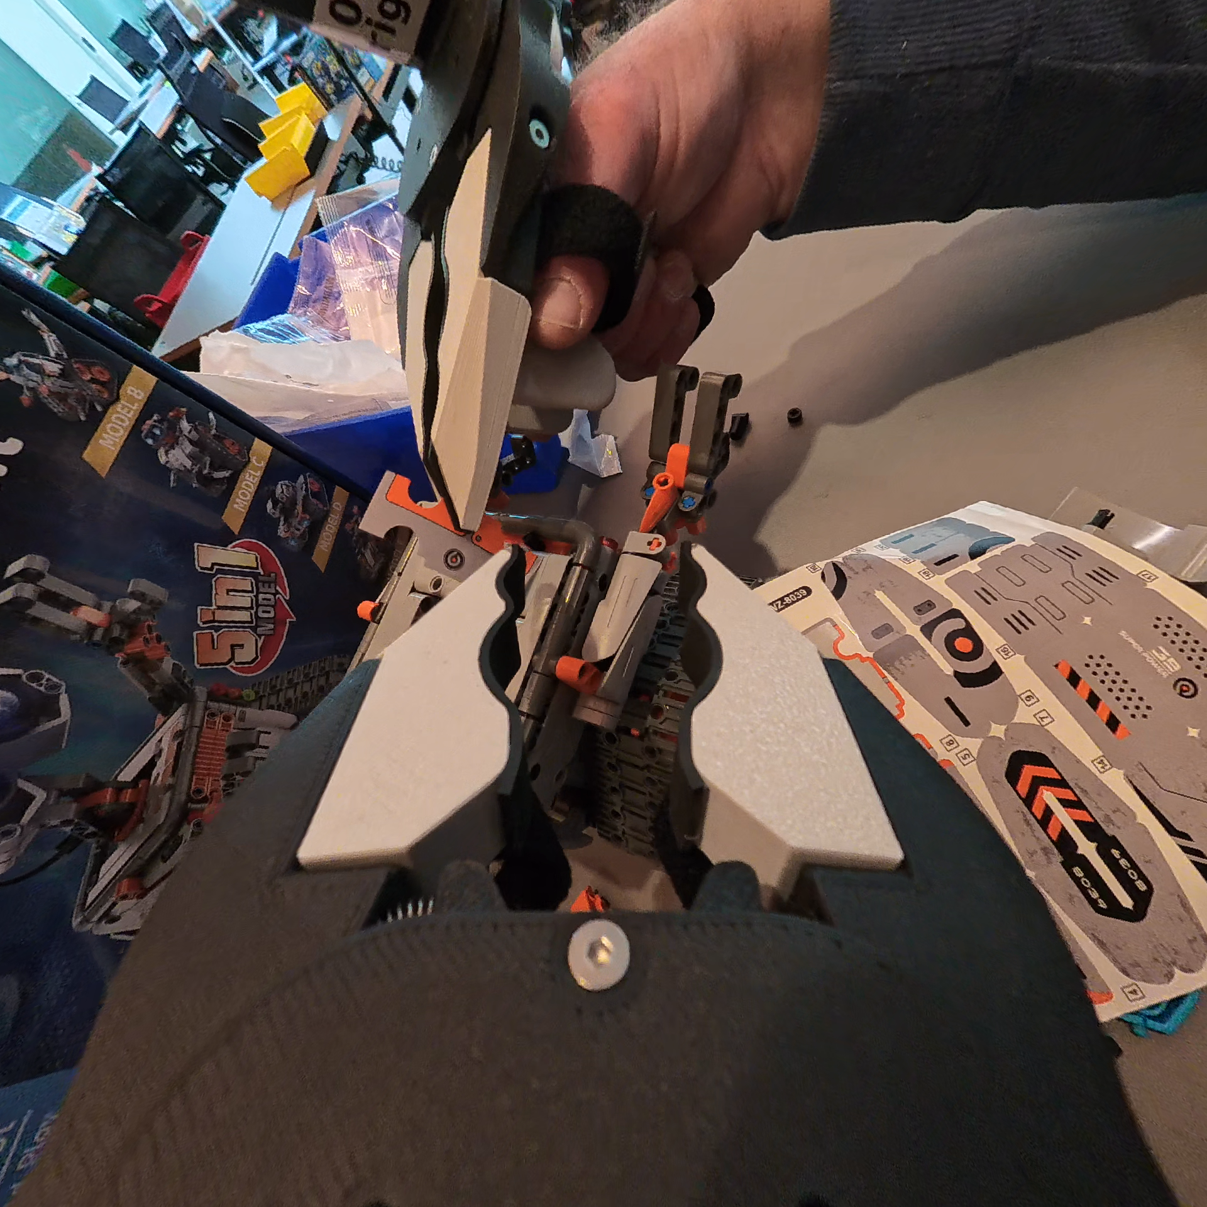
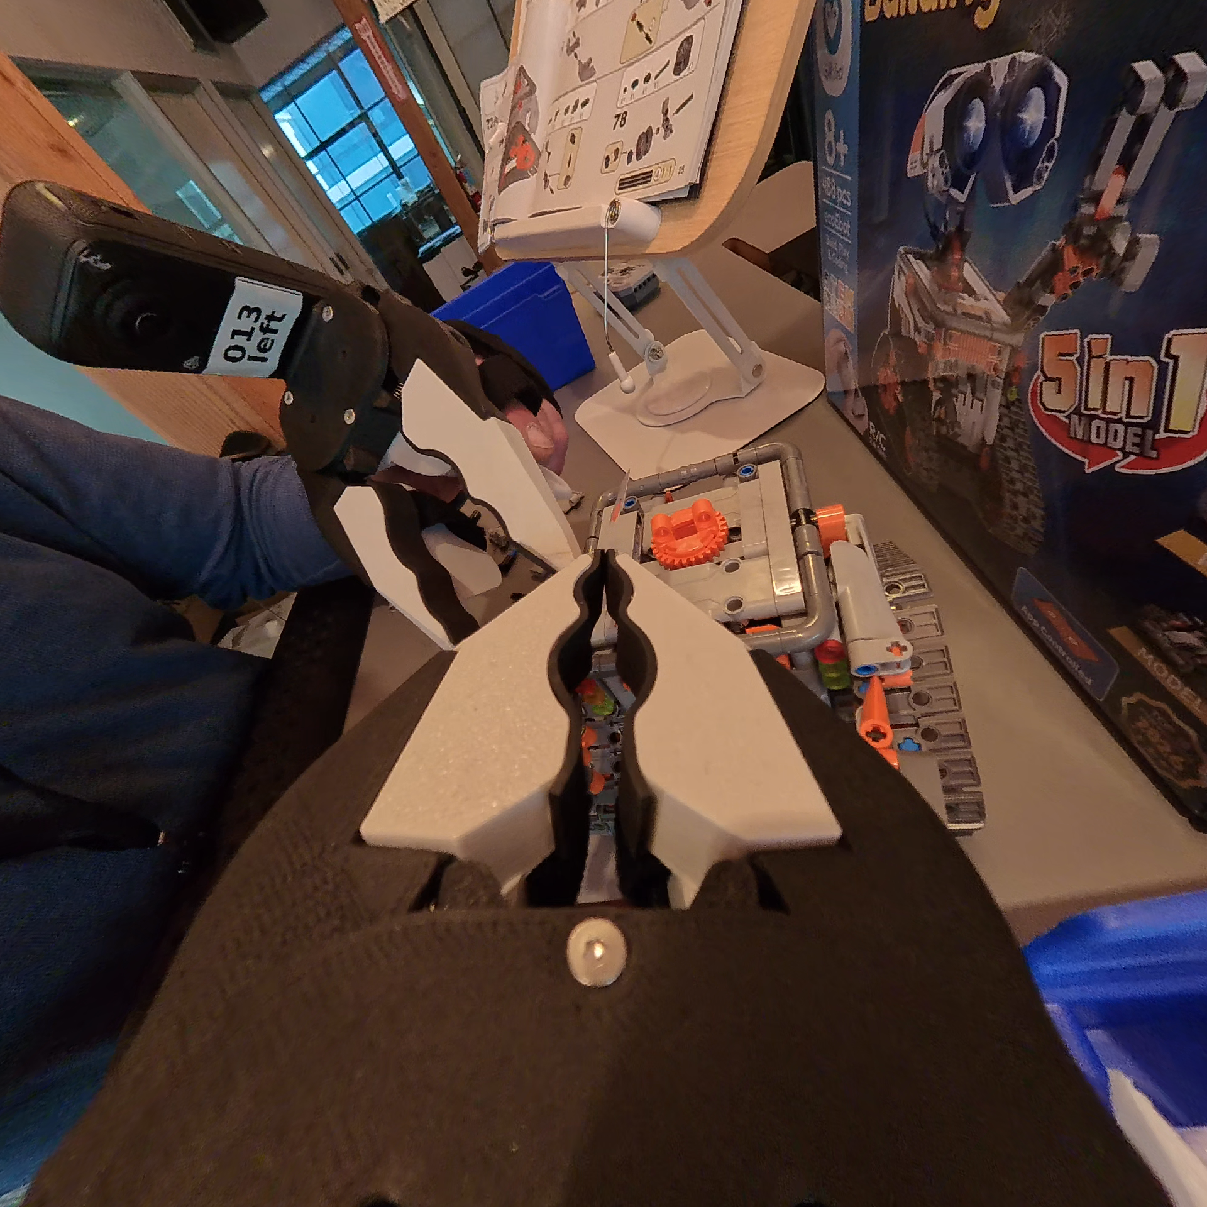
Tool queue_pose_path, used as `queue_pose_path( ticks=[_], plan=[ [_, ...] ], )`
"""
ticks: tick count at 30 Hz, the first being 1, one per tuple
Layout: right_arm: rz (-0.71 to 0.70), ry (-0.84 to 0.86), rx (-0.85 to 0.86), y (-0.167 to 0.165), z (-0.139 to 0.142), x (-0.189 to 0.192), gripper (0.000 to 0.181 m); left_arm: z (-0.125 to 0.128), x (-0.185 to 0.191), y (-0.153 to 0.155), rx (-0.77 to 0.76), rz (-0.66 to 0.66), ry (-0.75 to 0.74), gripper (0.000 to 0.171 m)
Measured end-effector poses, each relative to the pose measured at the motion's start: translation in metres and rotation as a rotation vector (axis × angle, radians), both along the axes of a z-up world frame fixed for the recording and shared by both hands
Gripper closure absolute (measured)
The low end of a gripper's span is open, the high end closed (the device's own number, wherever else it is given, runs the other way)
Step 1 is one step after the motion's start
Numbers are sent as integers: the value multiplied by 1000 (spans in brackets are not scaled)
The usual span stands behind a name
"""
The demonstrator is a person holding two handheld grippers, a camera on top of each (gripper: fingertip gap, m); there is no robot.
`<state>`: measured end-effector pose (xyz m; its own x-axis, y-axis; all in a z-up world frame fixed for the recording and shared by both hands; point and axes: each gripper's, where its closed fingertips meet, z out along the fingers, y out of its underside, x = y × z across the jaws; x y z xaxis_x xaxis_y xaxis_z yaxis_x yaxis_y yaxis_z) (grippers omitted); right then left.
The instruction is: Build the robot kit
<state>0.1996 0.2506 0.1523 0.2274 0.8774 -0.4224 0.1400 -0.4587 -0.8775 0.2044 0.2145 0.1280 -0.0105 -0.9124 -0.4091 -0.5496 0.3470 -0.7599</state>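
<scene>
**Both grippers at the tracked brick-built model; one spread, one pinched**

Far left in the left wrist view, the dark blue kit box [image 1: 150, 588] stands on edge against the grey table [image 1: 947, 392], apparently as a backstop for the build. Centre, the left gripper [image 1: 597, 568] has its fingers spread wide around the model's [image 1: 588, 627] upper grey-and-orange parts, apparently bracing it; actual contact is not clear. Above it, the right gripper [image 1: 457, 503], held in a person's hand [image 1: 686, 163], comes down tips-first with fingers drawn together onto an orange-and-grey plate at the model's edge. To the right lies a sticker sheet [image 1: 1019, 705] (cut off by the frame).

In the right wrist view, the gripper's own tips [image 2: 606, 562] meet; whether anything is pinched is hidden. The model's underside and far track are obscured.
</scene>
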Motion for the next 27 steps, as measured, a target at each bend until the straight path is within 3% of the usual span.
queue_pose_path(
  ticks=[27],
  plan=[
    [-7,-11,7,0,3,1,181,-7,-1,5,-21,16,36,127]
  ],
)
